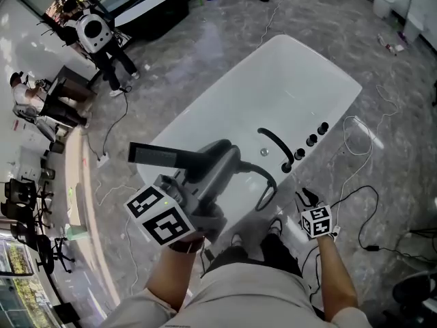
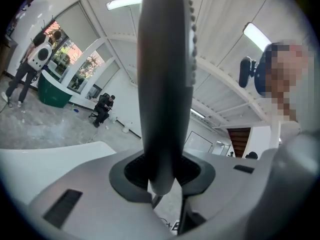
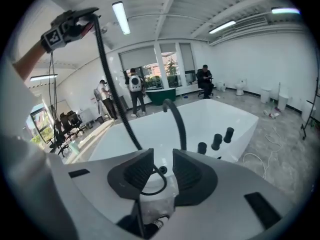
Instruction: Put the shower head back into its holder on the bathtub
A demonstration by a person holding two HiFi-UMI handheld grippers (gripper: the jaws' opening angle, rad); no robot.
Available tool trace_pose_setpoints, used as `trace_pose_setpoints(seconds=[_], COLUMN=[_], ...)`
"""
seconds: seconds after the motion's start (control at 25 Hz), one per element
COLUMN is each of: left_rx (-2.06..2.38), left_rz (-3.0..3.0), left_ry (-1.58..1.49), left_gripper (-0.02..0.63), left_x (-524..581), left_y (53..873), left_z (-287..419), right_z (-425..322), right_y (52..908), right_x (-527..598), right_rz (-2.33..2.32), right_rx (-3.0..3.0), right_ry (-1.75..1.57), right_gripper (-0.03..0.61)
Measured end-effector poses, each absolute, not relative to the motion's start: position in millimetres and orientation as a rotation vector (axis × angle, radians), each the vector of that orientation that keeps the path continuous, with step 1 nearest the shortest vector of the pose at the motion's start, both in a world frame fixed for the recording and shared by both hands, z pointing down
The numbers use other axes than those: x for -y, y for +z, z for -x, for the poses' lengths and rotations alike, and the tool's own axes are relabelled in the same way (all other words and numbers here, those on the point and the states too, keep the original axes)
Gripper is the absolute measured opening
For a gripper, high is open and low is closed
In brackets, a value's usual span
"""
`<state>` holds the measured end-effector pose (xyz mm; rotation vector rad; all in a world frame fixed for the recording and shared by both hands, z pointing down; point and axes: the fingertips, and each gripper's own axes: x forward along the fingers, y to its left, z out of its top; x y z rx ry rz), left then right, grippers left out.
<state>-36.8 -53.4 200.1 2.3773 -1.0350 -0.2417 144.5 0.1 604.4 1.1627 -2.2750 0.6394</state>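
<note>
One bathtub (image 1: pixel 287 74), one shower head (image 1: pixel 160 154), one spout (image 1: pixel 278 144), three knobs (image 1: pixel 311 140)

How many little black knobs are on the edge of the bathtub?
3 knobs stand in a row on the bathtub rim: one next to the curved black tap, one in the middle, one at the far end. None looks hidden.

Your bathtub (image 1: pixel 300 67) is plain white; shower head (image 1: pixel 164 156), hose (image 1: pixel 271 183), spout (image 1: pixel 276 144) and knobs (image 1: pixel 312 140) are all black. Floor (image 1: pixel 205 46) is grey with a cloudy marble pattern. Your left gripper (image 2: pixel 162 173) and right gripper (image 3: pixel 161 168) have light grey shells and dark ribbed pads (image 3: pixel 134 171); their cubes (image 1: pixel 160 217) are white with black square markers, and your trousers (image 1: pixel 252 285) are beige.
</note>
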Motion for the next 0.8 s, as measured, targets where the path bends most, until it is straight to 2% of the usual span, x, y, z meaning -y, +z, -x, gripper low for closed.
trace_pose_setpoints(seconds=[0.24,0.48,0.8], left_rx=[0.962,0.869,0.812], left_rz=[-2.396,-2.43,-2.49], left_ry=[-0.216,-0.198,-0.204], left_gripper=[0.101,0.101,0.101], left_x=[45.5,37.4,13.6], left_y=[197.9,193.4,163.7], left_z=[37.6,40.5,55.2], right_z=[-90.9,-87.8,-41.2], right_y=[621.5,640.4,663.2], right_x=[-20.0,1.4,11.0], right_rz=[-1.092,-1.196,-1.186], right_rx=[2.267,2.183,2.181], right_ry=[0.501,0.345,0.308], right_gripper=[0.117,0.222,0.233])
